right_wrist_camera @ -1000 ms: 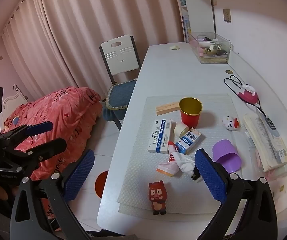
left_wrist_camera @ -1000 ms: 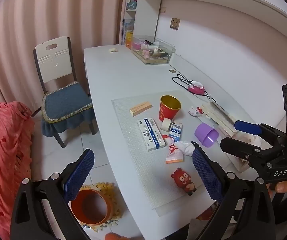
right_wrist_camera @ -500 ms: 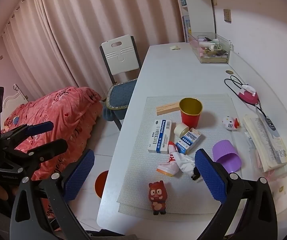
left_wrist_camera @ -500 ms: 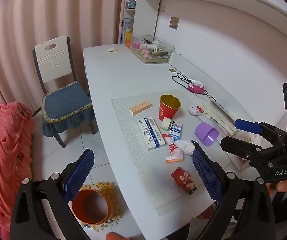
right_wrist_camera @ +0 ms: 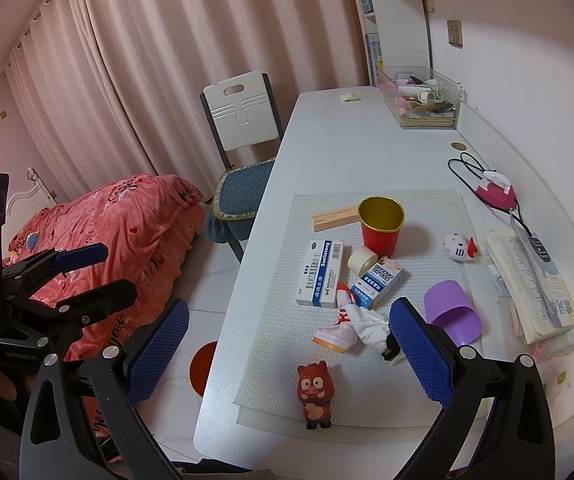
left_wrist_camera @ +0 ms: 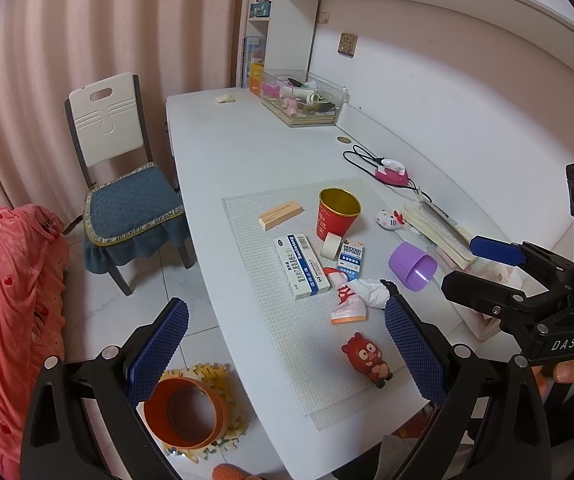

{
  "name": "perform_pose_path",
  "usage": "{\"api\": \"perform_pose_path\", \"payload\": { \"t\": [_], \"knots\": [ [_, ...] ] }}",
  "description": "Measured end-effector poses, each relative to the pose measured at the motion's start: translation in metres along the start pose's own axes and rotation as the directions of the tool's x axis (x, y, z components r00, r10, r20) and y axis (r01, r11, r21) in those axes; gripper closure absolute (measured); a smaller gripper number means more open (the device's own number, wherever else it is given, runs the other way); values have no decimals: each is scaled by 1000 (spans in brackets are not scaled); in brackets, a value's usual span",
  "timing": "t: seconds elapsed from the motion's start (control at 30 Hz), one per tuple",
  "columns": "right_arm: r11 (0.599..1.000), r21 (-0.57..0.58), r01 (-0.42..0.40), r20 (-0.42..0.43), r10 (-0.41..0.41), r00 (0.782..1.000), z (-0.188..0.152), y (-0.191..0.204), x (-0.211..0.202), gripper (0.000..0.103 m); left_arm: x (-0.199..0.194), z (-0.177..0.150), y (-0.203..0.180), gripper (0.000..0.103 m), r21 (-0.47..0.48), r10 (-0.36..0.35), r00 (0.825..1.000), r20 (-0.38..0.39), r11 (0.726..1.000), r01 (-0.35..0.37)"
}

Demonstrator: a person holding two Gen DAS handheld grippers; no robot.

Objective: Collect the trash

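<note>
On a grey mat (left_wrist_camera: 271,320) (right_wrist_camera: 279,360) on the white desk lie a long blue-and-white medicine box (left_wrist_camera: 301,266) (right_wrist_camera: 319,272), a smaller box (left_wrist_camera: 351,254) (right_wrist_camera: 377,282), a tape roll (left_wrist_camera: 331,246) (right_wrist_camera: 362,260), a red cup (left_wrist_camera: 337,214) (right_wrist_camera: 381,220), a wooden block (left_wrist_camera: 279,215) (right_wrist_camera: 335,218) and crumpled white paper (left_wrist_camera: 369,290) (right_wrist_camera: 367,320). An orange bin (left_wrist_camera: 185,412) stands on the floor left of the desk. My left gripper (left_wrist_camera: 285,354) is open and empty above the desk's front edge. My right gripper (right_wrist_camera: 287,354) is open and empty too.
A red bear toy (left_wrist_camera: 367,358) (right_wrist_camera: 313,392), a small shoe (left_wrist_camera: 349,308), a purple cup (left_wrist_camera: 413,266) (right_wrist_camera: 451,316), a cat figure (right_wrist_camera: 459,246), books (right_wrist_camera: 527,276), a pink charger with cable (right_wrist_camera: 495,192) and a clear organizer (right_wrist_camera: 423,102) are on the desk. A chair (left_wrist_camera: 123,184) and red bedding (right_wrist_camera: 119,224) lie left.
The left wrist view has drifted slightly; the desk items sit a little higher and left in it. Both grippers stay open and nothing on the desk has moved.
</note>
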State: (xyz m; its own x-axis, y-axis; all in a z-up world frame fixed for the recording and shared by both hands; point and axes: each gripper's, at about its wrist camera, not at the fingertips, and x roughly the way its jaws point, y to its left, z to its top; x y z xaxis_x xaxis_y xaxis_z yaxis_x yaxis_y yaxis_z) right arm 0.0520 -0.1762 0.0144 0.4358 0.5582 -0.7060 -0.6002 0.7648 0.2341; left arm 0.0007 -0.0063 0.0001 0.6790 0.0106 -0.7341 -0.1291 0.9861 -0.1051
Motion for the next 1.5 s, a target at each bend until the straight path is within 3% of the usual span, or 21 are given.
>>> {"api": "perform_pose_path", "payload": {
  "t": [1.5],
  "knots": [
    [1000, 2, -3, -1, 3, 1000, -1, -1, 3, 5, -1, -12, 5, 6, 0, 7, 1000, -18, 1000, -7]
  ]
}}
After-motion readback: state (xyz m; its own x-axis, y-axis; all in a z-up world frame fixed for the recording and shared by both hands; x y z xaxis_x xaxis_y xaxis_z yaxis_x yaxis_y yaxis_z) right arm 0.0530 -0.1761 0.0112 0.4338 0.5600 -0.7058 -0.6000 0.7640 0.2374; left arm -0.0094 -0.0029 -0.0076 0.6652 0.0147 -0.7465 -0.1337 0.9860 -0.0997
